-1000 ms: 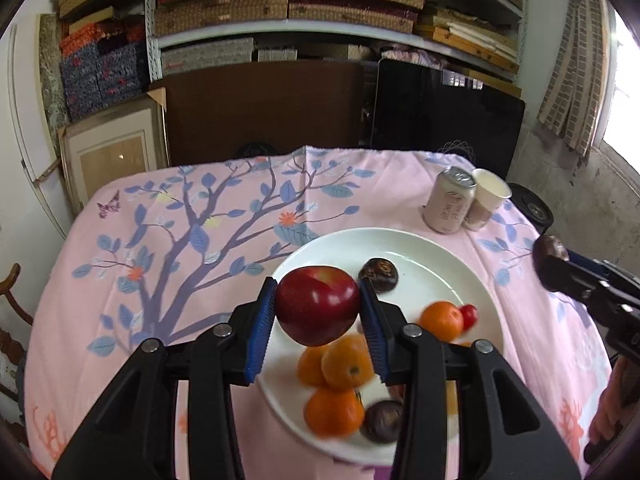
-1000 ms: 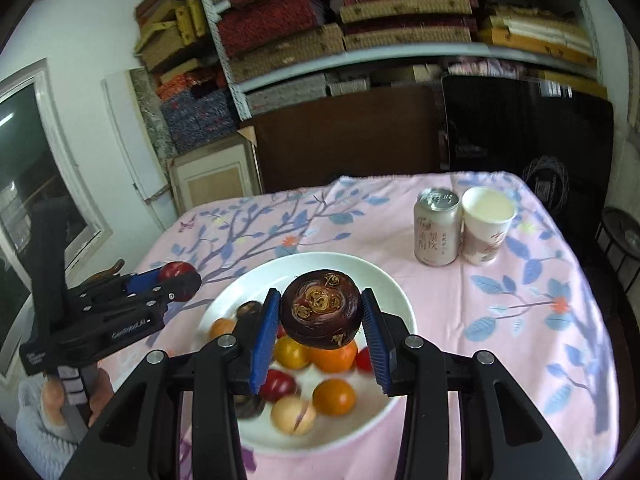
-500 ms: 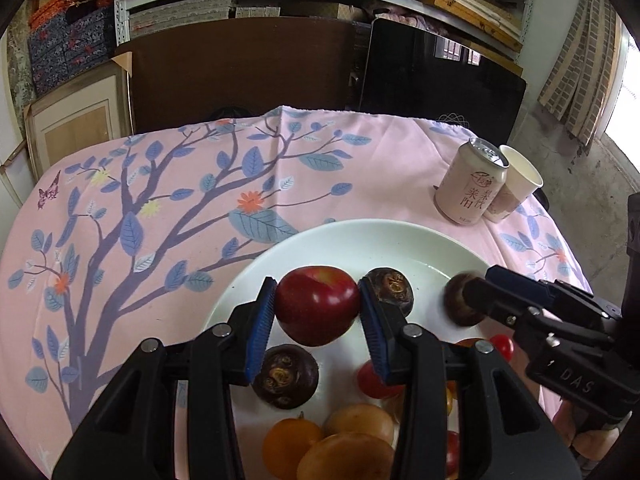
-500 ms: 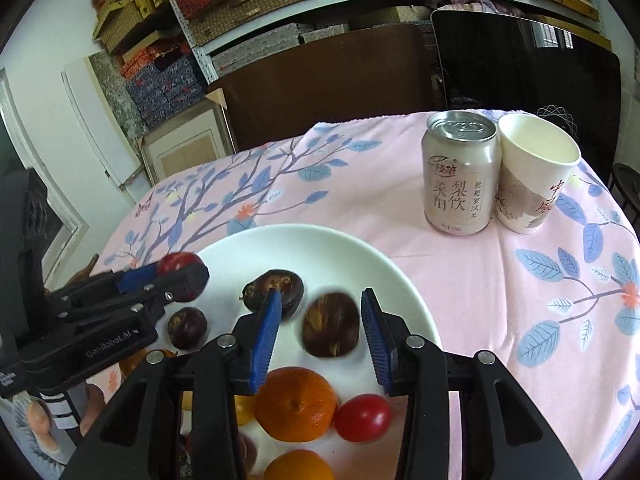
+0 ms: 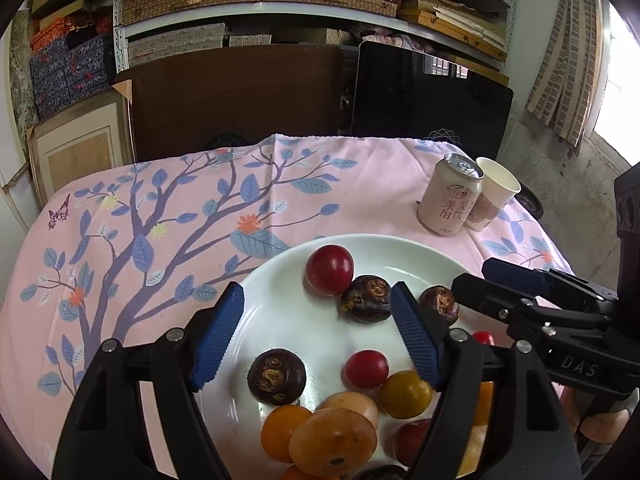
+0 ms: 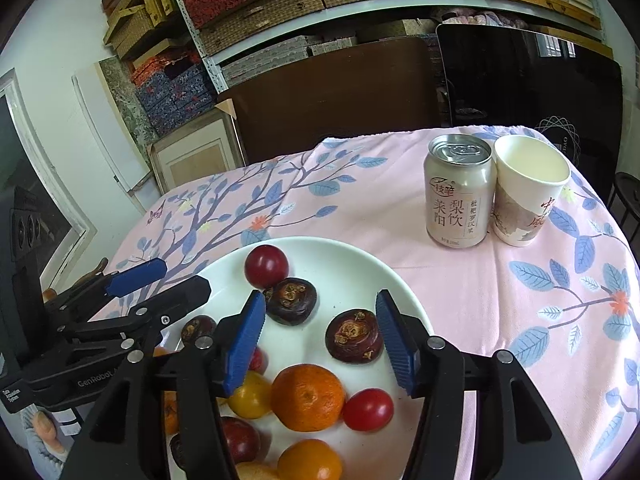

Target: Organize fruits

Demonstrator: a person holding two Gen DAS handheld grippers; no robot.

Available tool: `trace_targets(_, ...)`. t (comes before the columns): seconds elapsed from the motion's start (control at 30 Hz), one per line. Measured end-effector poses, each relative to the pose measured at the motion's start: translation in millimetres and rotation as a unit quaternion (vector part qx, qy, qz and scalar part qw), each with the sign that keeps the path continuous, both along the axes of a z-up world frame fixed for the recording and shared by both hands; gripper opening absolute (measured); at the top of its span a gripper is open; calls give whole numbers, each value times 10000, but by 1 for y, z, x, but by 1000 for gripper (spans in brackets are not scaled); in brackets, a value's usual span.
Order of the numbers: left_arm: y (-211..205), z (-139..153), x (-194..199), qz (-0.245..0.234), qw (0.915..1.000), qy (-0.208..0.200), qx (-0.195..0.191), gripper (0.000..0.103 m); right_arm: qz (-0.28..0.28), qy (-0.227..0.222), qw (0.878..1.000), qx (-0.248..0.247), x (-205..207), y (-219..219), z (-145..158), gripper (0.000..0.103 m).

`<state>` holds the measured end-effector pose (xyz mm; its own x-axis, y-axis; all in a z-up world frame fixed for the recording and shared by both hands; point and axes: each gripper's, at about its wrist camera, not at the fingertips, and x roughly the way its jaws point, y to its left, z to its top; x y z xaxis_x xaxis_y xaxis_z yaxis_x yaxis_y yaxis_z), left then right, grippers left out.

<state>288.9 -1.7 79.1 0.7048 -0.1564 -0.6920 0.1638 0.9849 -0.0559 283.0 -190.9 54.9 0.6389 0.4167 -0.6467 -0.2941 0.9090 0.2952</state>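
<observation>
Illumination: diffuse daylight, moderately bright. In the left wrist view the window point(image 5: 618, 80) at the right edge is overexposed. Shadows under the fruit on the plate point(image 5: 288, 320) are soft and short. The can point(image 6: 458, 192) lettering is sharp. Both views show strong fisheye curvature and dark vignetted corners.

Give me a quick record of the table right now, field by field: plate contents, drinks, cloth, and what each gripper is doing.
plate: white plate holding mixed fruit
released fruit: red plum and dark water chestnut, both resting on the plate
other fruit: orange tangerine, cherry tomato
drinks: can touching paper cup
cloth: pink tablecloth, tree print
left gripper: jaws opening, nothing gripped
right gripper: jaws opening, chestnut between, not pressed
</observation>
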Motion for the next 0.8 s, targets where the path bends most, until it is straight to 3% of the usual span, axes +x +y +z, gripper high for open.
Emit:
trace_targets(0.13,9,5,-10,114,9998,-92,117,80,271,1,9996,-93,-7,11,2,63)
trace_targets(0.4,31,-3,-24,385,9992,69,12,80,847,-152,9946,-586,-31,45,5,68)
trace_targets(0.53,48,-3,-47,629,9980,25,45,80,1076,-111,9918,-686,-46,58,5,68)
trace_targets(0.63,67,-1,-63,847,9962,116,-182,80,1221,-217,9895,-747,-62,68,9,68)
trace_targets(0.8,64,-4,-98,937,9954,191,-14,80,1194,-244,9896,-769,-87,69,19,68)
